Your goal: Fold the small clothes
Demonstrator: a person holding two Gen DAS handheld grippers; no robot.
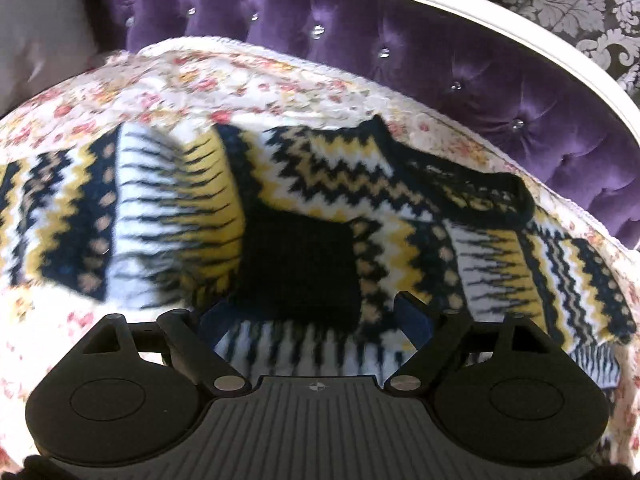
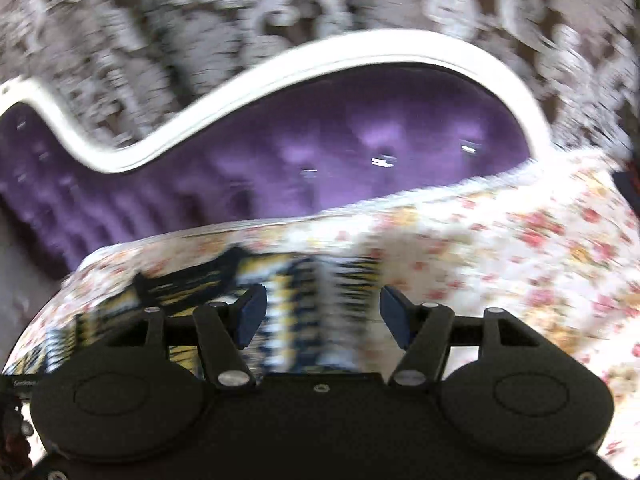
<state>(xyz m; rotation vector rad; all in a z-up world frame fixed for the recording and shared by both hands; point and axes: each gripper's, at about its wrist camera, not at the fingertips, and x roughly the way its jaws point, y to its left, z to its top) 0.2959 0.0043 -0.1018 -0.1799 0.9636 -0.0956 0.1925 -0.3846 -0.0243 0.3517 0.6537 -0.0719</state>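
A small knitted sweater (image 1: 320, 200) with black, yellow and white zigzag bands lies spread on a floral bedspread (image 1: 240, 84). Its black collar points to the right, and a black cuff lies over the middle. My left gripper (image 1: 316, 316) is open just above the sweater's near part, with cloth between its blue pads (image 1: 412, 316). In the blurred right wrist view, my right gripper (image 2: 322, 312) is open over the sweater's (image 2: 296, 300) right edge, holding nothing.
A purple tufted headboard (image 1: 440, 60) with a white frame (image 2: 280, 76) runs behind the bed. Patterned damask wallpaper (image 2: 200, 12) is behind it. Floral bedspread (image 2: 520, 248) extends to the right of the sweater.
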